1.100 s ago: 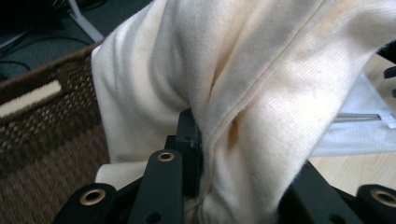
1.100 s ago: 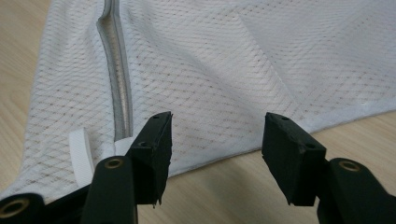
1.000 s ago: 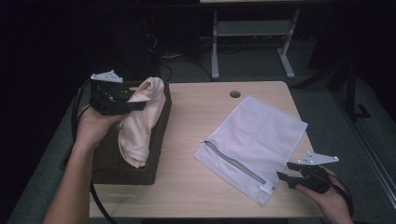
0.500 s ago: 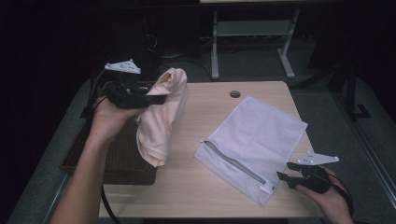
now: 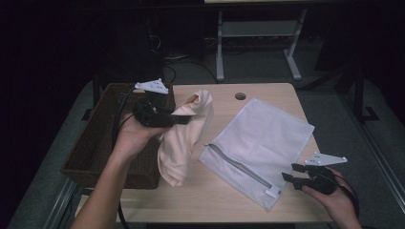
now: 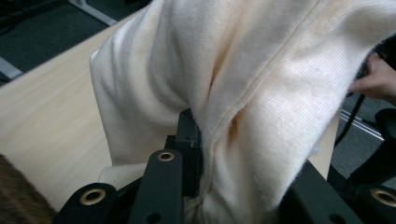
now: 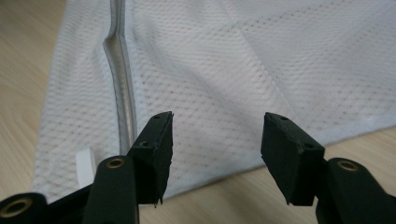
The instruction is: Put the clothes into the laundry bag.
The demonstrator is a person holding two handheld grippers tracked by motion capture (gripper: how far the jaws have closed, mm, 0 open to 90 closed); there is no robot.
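A cream cloth garment (image 5: 184,138) hangs from my left gripper (image 5: 184,119), which is shut on it above the table's left part, between the basket and the bag. In the left gripper view the same cream garment (image 6: 261,93) bunches between the black jaws. A white mesh laundry bag (image 5: 260,143) with a zipper (image 5: 239,166) lies flat on the table's right half. My right gripper (image 5: 288,172) rests near the bag's front corner, open, its jaws pointing at the mesh bag (image 7: 224,70) with nothing between them.
A dark brown wicker basket (image 5: 95,143) stands at the table's left edge. The wooden table (image 5: 205,200) has a round cable hole (image 5: 240,96) at the back. A white desk frame (image 5: 258,28) stands beyond on the dark floor.
My left gripper has carried the cream garment up out of the basket and to the right, over the table. The right gripper has stayed where it was.
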